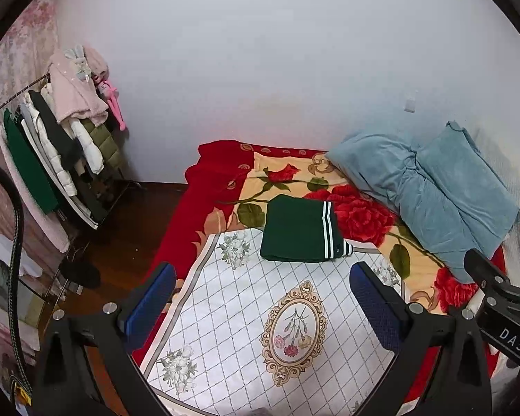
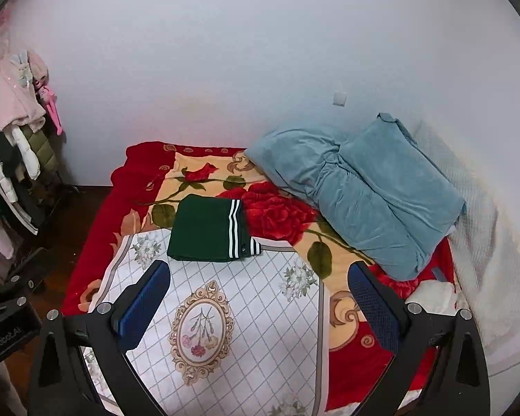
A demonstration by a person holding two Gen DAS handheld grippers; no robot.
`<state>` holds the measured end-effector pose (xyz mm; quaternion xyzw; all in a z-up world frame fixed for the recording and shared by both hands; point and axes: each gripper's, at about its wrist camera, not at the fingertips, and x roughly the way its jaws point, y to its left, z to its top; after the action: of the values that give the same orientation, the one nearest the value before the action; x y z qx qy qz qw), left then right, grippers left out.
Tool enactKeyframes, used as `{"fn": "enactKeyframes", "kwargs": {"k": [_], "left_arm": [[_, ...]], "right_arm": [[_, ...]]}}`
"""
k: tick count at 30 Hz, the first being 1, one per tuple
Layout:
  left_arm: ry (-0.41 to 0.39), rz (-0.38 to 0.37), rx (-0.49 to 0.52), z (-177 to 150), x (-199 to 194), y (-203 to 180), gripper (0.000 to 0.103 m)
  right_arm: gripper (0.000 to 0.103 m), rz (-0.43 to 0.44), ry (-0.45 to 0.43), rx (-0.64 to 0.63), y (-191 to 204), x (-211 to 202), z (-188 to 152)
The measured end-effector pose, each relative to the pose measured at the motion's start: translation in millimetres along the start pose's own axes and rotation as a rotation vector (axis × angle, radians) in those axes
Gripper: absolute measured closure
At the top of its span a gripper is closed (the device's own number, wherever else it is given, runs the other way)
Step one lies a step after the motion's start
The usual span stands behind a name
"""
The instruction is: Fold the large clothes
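Both hand-held grippers, left hand-held gripper (image 1: pixel 261 303) and right hand-held gripper (image 2: pixel 258 300), hang wide and empty near the green garment (image 1: pixel 296 230). It lies folded on the bed (image 1: pixel 176 222), apparently finished.

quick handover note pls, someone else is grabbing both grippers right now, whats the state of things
Left gripper: open, holding nothing, raised over the white diamond-pattern floral cloth.
Right gripper: open, holding nothing, also above that cloth.
Dark green garment with white stripes: lies folded into a compact rectangle at the cloth's far edge, partly on the red rose-print blanket.
Done: the green garment looks fully folded.
Left: possibly more clothes; several hang on the clothes rack to the left. The crumpled blue plush bedding sits untouched by the wall.
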<state>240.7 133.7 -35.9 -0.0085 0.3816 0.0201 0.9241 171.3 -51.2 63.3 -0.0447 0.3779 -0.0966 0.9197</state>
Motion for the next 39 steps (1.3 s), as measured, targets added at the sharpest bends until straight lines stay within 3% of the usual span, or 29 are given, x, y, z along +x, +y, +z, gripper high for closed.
{"fn": "enactKeyframes", "kwargs": {"k": [39], "left_arm": [[-0.034, -0.006, -0.002, -11, -29, 0, 0.001]], "right_arm": [[0.000, 0.001, -0.038, -0.012, 4, -40, -12]]}}
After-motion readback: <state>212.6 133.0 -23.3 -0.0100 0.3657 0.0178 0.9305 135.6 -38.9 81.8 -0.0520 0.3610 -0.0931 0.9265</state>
